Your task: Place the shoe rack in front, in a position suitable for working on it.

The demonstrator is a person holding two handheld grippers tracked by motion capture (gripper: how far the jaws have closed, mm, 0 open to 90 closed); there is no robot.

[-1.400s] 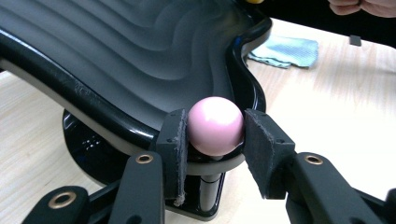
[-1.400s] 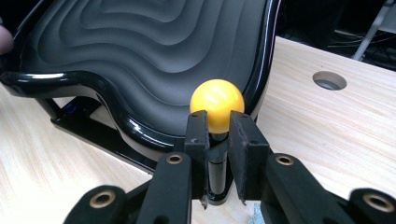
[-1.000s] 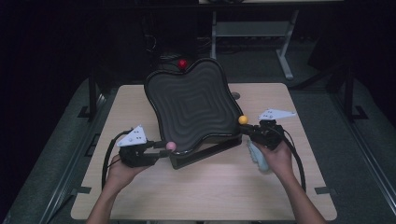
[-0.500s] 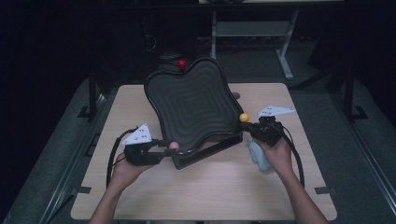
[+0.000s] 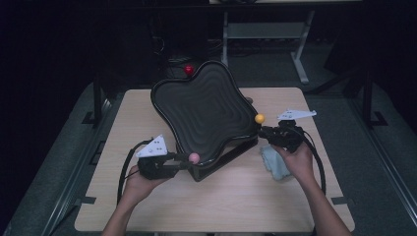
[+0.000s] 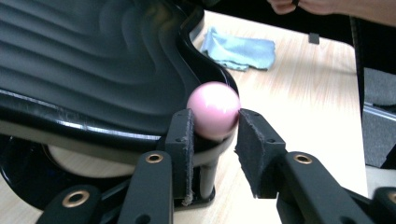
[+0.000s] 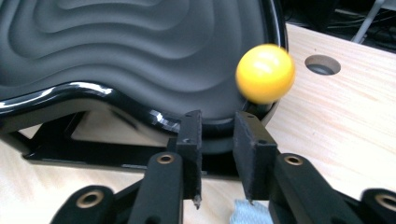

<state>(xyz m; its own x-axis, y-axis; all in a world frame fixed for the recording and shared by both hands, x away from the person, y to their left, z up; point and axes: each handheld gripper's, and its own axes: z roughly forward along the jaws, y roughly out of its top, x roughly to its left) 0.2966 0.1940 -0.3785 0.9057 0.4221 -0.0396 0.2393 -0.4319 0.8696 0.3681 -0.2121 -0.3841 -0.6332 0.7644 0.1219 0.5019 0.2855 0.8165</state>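
Note:
A black wavy tray (image 5: 206, 113) stands tilted on a black base, with ball knobs on its rim. My left gripper (image 6: 214, 119) has the pink ball (image 6: 214, 109) between its pads; the jaws have just been closing and both pads touch it. In the high view that pink ball (image 5: 194, 157) sits at the tray's front left corner, in front of the left gripper (image 5: 184, 161). My right gripper (image 7: 218, 119) has just been opening and holds nothing; the blurred yellow ball (image 7: 265, 73) stands above and beyond its jaws. The right gripper (image 5: 265, 130) lies just below the yellow ball (image 5: 259, 118).
A red ball (image 5: 189, 70) tops the tray's far edge. A light blue cloth (image 5: 275, 162) lies on the wooden table (image 5: 246, 196) under my right hand. A round hole (image 7: 322, 64) is cut in the tabletop beyond the yellow ball. Dark floor and a metal stand lie behind.
The tray's front corner and the pink ball have shifted slightly right with my left gripper. The yellow ball now sits a little higher than my right gripper's jaws.

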